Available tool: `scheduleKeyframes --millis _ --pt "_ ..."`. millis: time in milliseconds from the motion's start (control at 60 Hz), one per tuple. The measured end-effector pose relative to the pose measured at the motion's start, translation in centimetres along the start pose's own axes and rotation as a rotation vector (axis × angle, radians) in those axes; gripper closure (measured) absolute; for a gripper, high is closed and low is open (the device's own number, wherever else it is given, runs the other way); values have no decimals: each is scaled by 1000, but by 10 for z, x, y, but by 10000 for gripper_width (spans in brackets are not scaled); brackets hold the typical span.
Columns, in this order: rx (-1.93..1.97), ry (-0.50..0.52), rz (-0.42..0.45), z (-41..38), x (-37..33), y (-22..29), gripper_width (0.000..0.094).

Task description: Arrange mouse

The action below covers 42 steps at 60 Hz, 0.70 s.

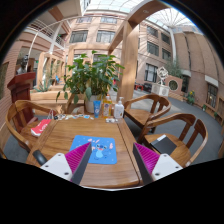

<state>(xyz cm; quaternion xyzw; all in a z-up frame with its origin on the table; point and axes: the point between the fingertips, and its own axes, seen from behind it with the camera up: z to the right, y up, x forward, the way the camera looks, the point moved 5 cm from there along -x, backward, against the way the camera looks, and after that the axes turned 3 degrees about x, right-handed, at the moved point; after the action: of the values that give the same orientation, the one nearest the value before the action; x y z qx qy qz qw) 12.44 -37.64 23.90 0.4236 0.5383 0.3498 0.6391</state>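
Note:
A blue mouse pad point(96, 149) with a cartoon print lies flat on the round wooden table point(70, 135), just ahead of my left finger and partly between the two fingers. My gripper point(112, 150) hovers over the table's near edge, open, with nothing between its magenta pads point(78, 157). A small dark object point(109, 120) sits beyond the pad near the table's far side; I cannot tell whether it is the mouse.
A red and white packet point(40, 127) lies on the table's left part. Bottles point(118, 108) and a leafy potted plant point(90, 75) stand at the far side. Wooden chairs ring the table at left point(20, 120) and right point(172, 128).

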Motion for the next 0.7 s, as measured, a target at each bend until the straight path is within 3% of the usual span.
scheduleKeyframes --millis 283,500,700 --pt "-51 55 -91 -36 21 -69 94" --pt "-122 272 -216 -148 27 -149 78" --pt "-150 447 -201 -263 41 -165 82"
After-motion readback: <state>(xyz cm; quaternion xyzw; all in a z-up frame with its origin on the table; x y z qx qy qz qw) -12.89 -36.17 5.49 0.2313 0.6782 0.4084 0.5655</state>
